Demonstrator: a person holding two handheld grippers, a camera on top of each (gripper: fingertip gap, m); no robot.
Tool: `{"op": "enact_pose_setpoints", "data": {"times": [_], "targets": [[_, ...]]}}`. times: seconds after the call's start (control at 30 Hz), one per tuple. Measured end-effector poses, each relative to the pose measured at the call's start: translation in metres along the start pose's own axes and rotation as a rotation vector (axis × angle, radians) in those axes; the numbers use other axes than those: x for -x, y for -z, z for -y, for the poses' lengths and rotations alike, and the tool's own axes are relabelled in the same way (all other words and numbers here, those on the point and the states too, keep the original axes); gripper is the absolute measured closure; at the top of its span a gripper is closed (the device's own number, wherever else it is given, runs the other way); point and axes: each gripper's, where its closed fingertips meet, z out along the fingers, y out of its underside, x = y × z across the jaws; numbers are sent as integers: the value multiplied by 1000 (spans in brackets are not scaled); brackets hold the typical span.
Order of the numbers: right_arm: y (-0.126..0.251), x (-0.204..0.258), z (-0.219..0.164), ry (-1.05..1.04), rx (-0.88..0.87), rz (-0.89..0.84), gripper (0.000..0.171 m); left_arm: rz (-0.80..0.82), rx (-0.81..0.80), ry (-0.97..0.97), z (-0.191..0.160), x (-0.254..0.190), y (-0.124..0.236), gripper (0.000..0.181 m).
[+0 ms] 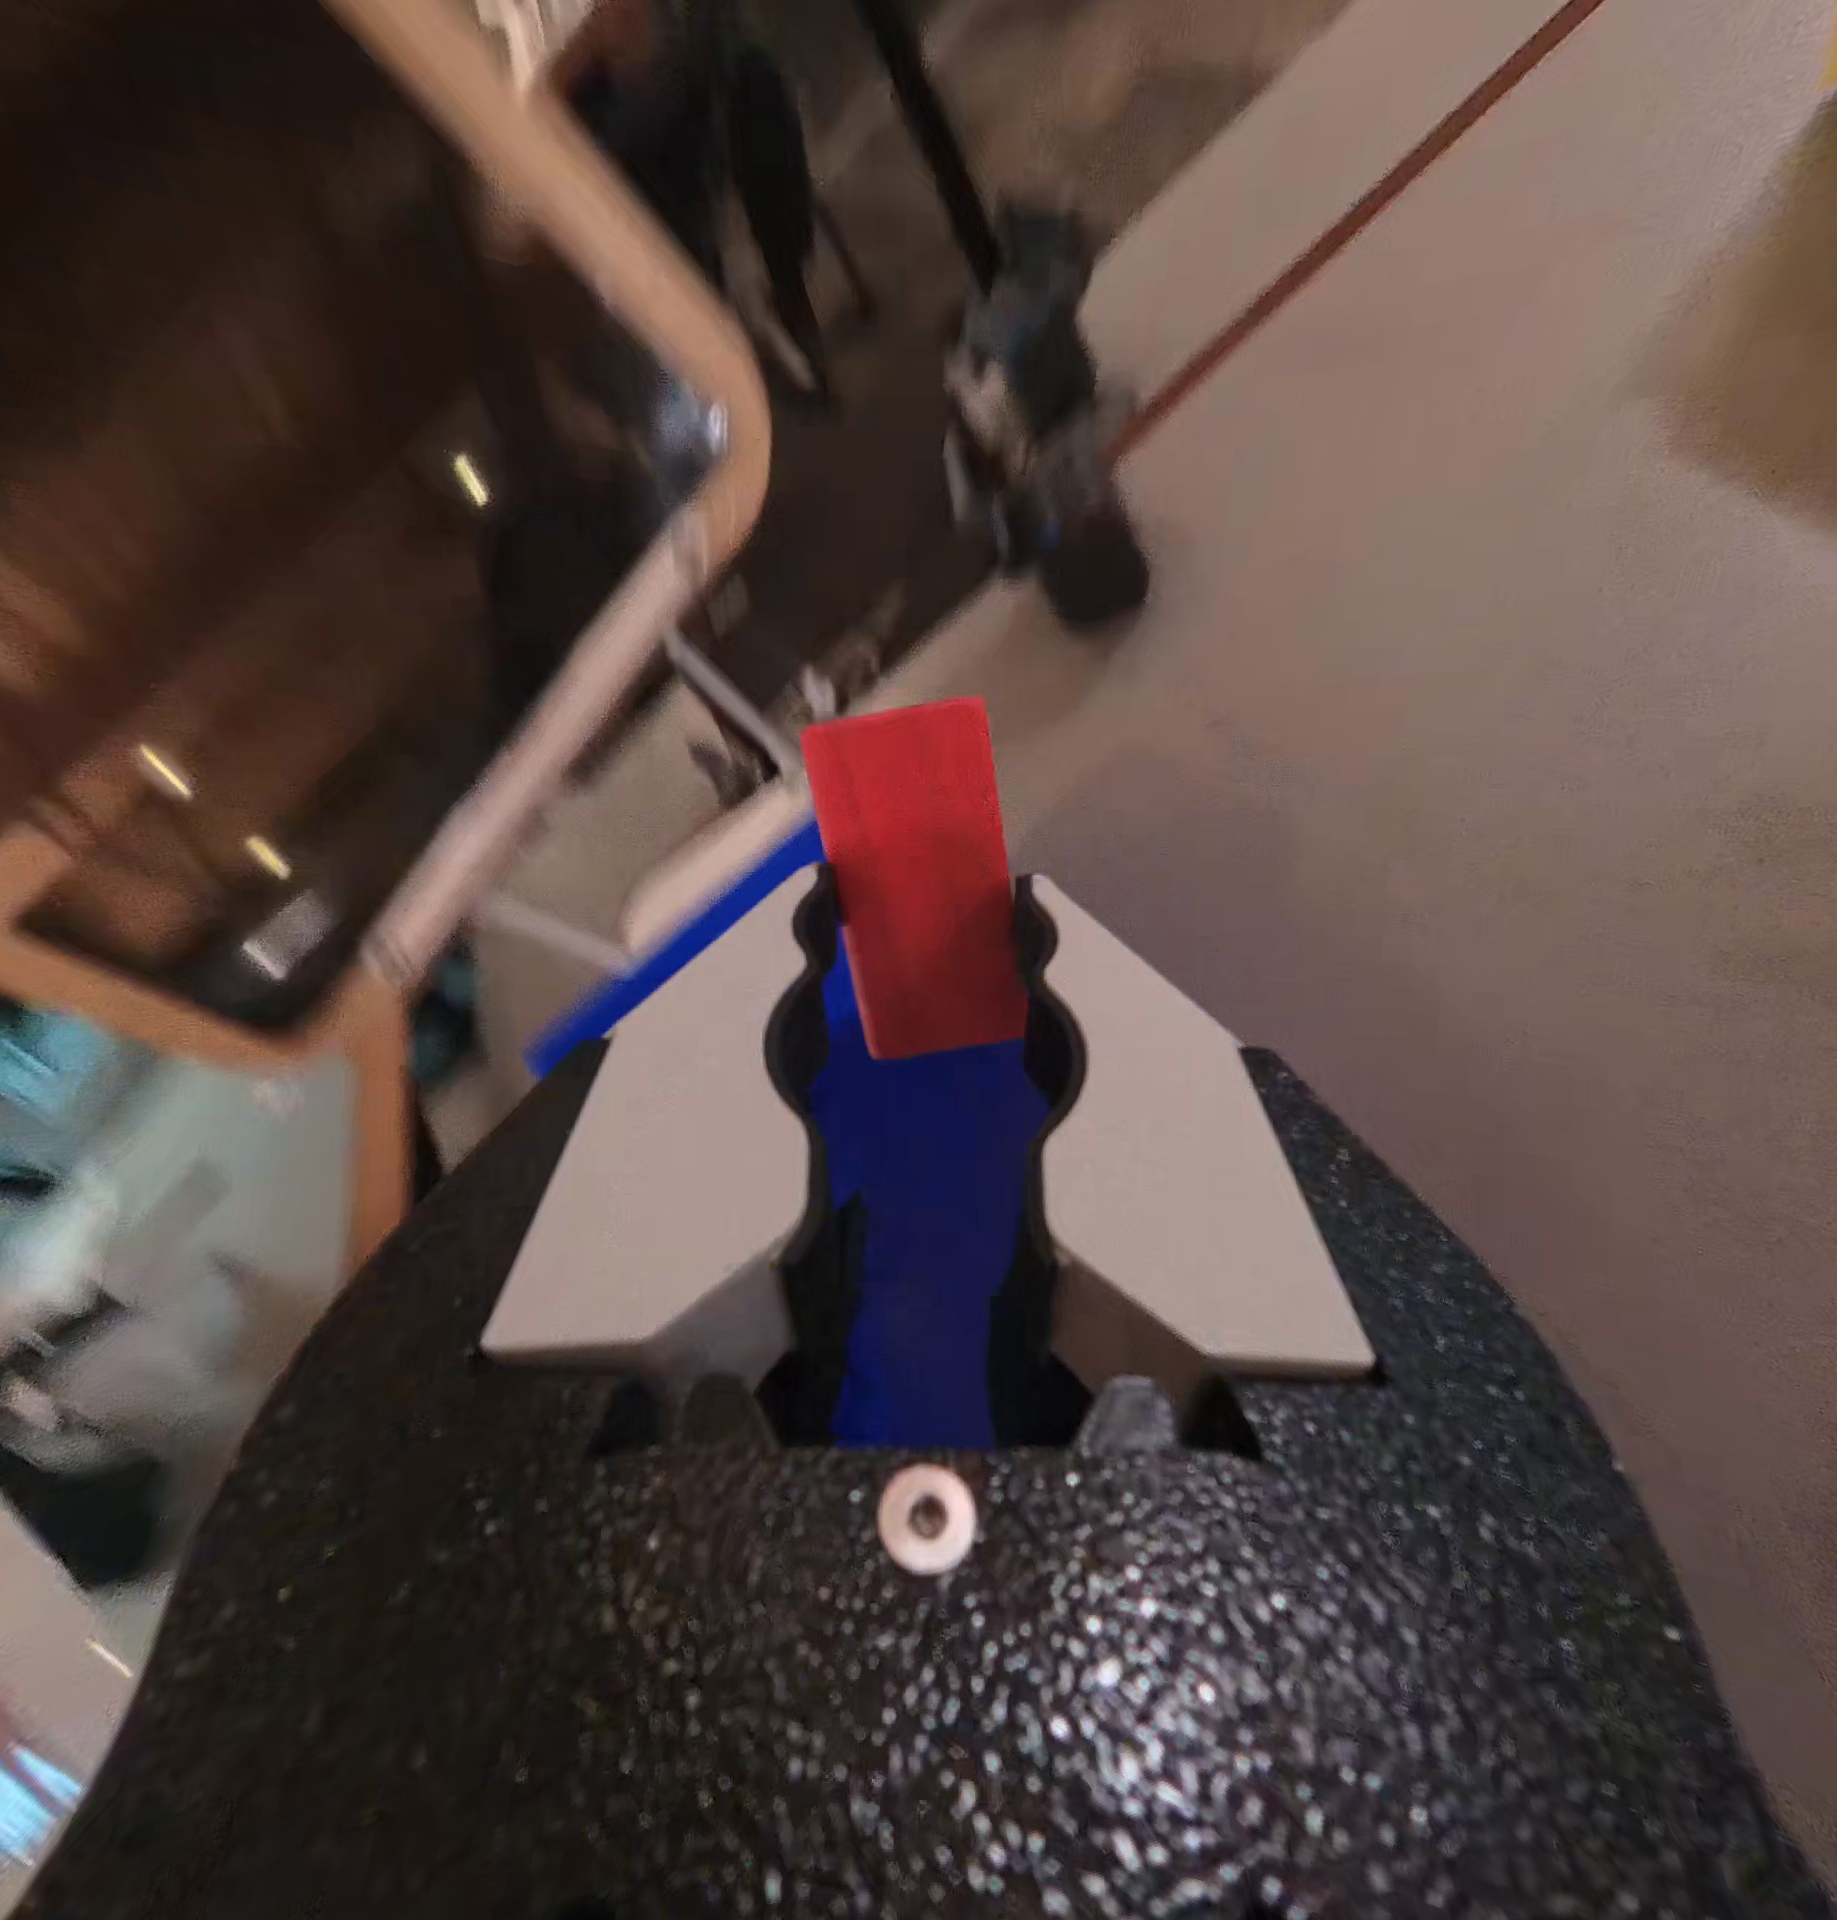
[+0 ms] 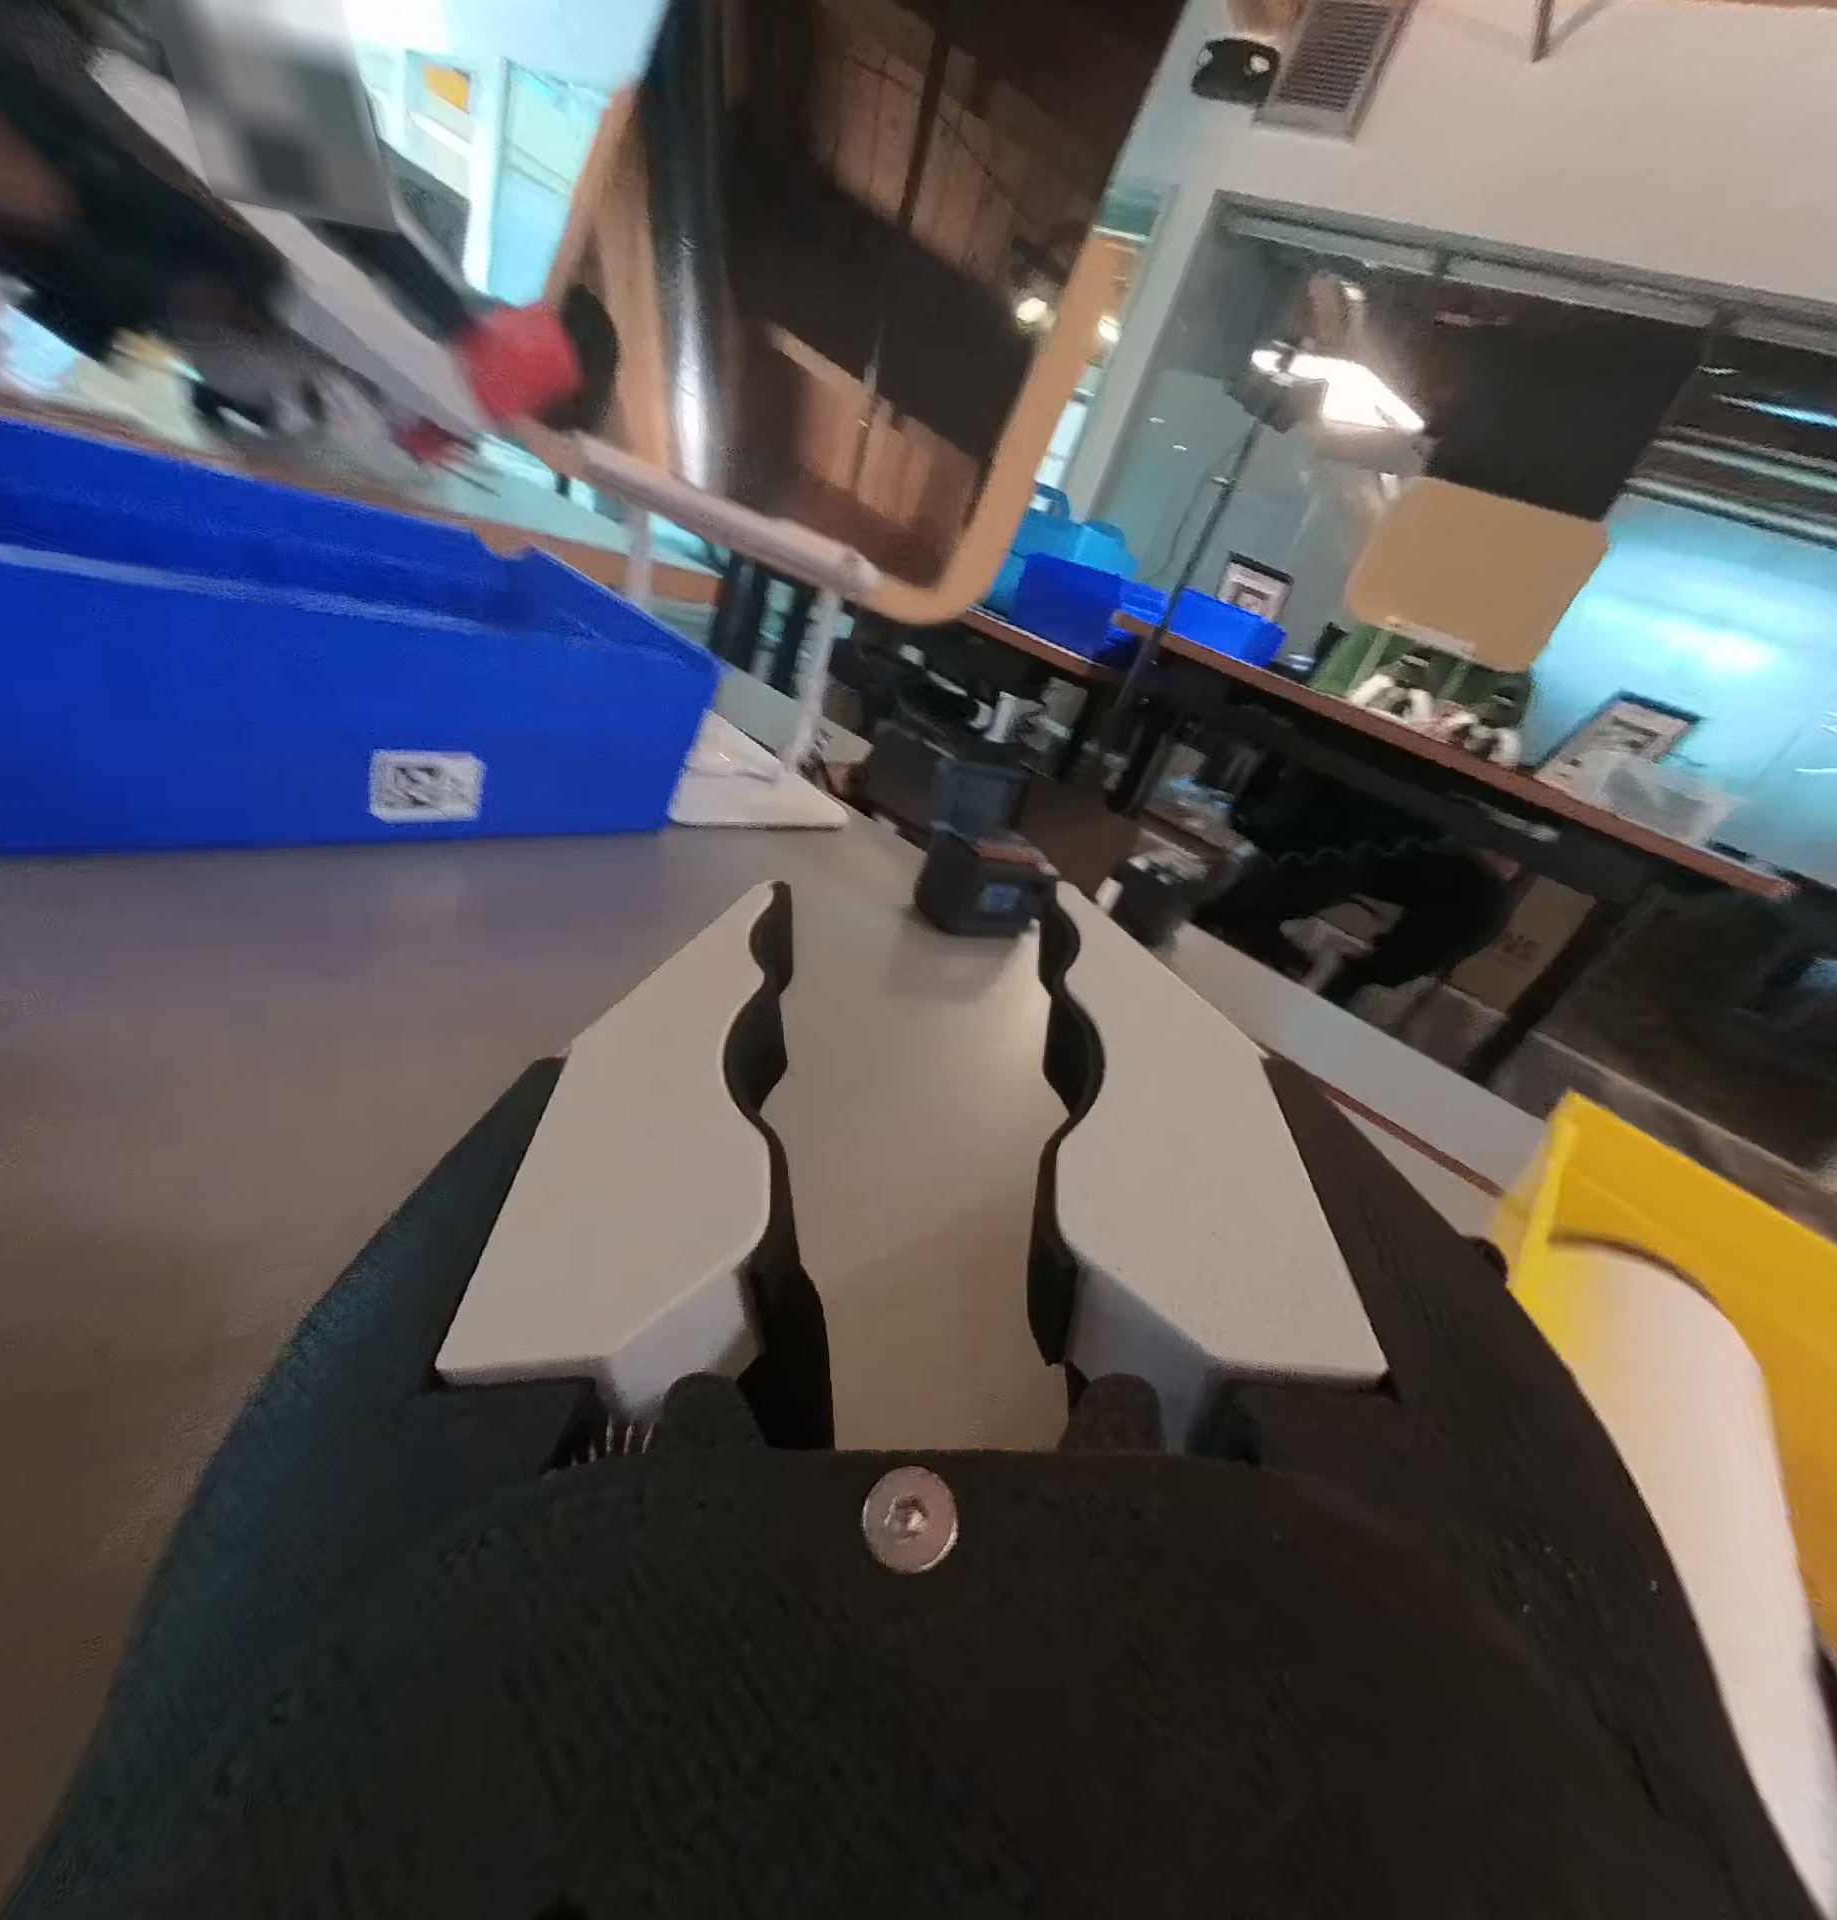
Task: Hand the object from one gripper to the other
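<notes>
My left gripper (image 1: 924,888) is shut on a red rectangular block (image 1: 909,821), which sticks out past the fingertips. It holds the block in the air over a blue bin (image 1: 914,1195). My right gripper (image 2: 914,899) is open and empty, low over the grey table (image 2: 270,1039). In the right wrist view the red block (image 2: 519,358) shows blurred at the upper left, in the left gripper, well above the blue bin (image 2: 322,686) and far from my right fingers.
A yellow bin (image 2: 1703,1268) with a white rolled thing (image 2: 1724,1507) in it lies at the right. A small black device (image 2: 981,894) sits on the table just ahead of the right fingertips. Other tables with blue bins stand beyond. The gap from one gripper's tips to the other's is roughly 25 cm.
</notes>
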Motion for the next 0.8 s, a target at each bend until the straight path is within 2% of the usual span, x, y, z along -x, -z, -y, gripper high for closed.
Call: {"op": "enact_pose_setpoints", "data": {"times": [0.07,0.17,0.23,0.33,0.47,0.57,0.6,0.73,0.8], "targets": [[5,11,24,-66,4,102,129,69,-172,-246,48,-34,2,149],[13,18,40,-179,69,211,130,88,-417,-511,102,-109,12,149],[19,23,44,-233,122,299,129,99,-548,-644,122,-154,24,150],[24,12,49,-246,137,280,129,115,-669,-767,133,-196,38,150],[30,9,48,-278,197,325,130,134,-739,-866,134,-218,48,150],[35,19,51,-265,192,400,157,174,-752,-916,134,-222,49,150],[36,19,50,-245,196,403,157,182,-754,-925,134,-223,49,150],[41,18,50,-249,199,453,157,13,-803,-801,133,-229,53,150],[44,14,51,-268,184,475,157,-100,-788,-683,134,-225,53,127]]}}
